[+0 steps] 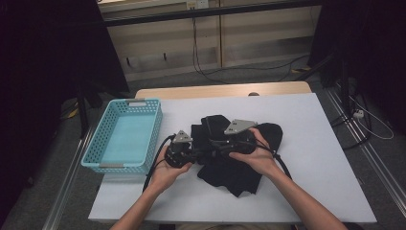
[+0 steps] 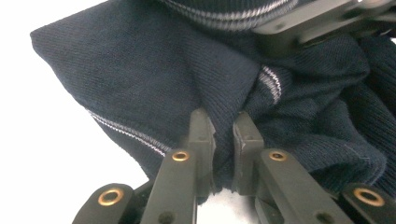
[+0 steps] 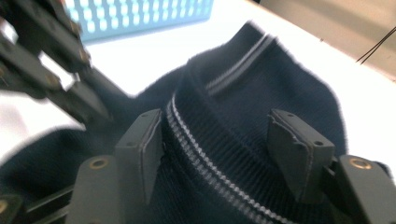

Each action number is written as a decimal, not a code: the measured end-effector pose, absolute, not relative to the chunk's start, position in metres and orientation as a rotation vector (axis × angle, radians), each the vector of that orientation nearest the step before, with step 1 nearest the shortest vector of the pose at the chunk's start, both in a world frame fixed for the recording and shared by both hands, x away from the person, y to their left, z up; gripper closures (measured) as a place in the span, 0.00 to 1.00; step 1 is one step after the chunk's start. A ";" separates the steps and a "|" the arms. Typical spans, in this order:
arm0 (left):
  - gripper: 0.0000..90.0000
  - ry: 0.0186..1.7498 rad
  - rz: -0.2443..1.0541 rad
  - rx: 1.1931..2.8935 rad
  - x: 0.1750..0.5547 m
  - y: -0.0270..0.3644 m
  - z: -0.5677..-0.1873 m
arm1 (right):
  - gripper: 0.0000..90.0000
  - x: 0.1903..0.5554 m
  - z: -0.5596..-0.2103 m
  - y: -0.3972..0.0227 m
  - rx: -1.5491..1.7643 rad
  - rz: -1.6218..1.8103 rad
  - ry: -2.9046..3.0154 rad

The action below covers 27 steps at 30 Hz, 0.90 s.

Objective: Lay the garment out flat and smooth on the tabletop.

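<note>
The left tool (image 2: pixel 223 140) is clamped on a fold of the dark navy knit garment (image 2: pixel 154 79), jaws nearly together with a pinch of fabric squeezed between them. You can see a thin pale stripe running through the knit just to the left of that tool, and another short striped bit right above its jaws.

The right tool (image 3: pixel 219 140) has its jaws standing apart, with the ribbed, striped edge of the garment lying between them; the pads don't look like they're pressing on it. The shot's a bit blurry, though.

From the high view both tools sit close together over the garment (image 1: pixel 239 167), left tool (image 1: pixel 194 154) just beside the right tool (image 1: pixel 218 146), on the white worktop (image 1: pixel 316 143). A light blue basket (image 1: pixel 103 148) sits off beyond the left tool, well clear of the fabric.
</note>
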<state>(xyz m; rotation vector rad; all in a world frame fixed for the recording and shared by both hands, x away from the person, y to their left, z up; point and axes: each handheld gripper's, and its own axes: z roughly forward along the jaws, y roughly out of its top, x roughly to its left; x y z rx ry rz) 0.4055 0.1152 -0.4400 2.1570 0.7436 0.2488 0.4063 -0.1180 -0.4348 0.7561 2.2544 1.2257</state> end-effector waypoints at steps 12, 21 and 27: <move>0.90 0.772 0.251 2.121 0.407 0.117 -0.436 | 0.87 0.393 -0.428 -0.184 0.897 1.135 2.087; 0.90 0.767 0.250 2.115 0.407 0.118 -0.436 | 0.87 0.372 -0.439 -0.238 0.977 1.077 2.033; 0.90 0.767 0.243 2.106 0.405 0.119 -0.435 | 0.87 0.358 -0.445 -0.257 1.034 1.072 2.020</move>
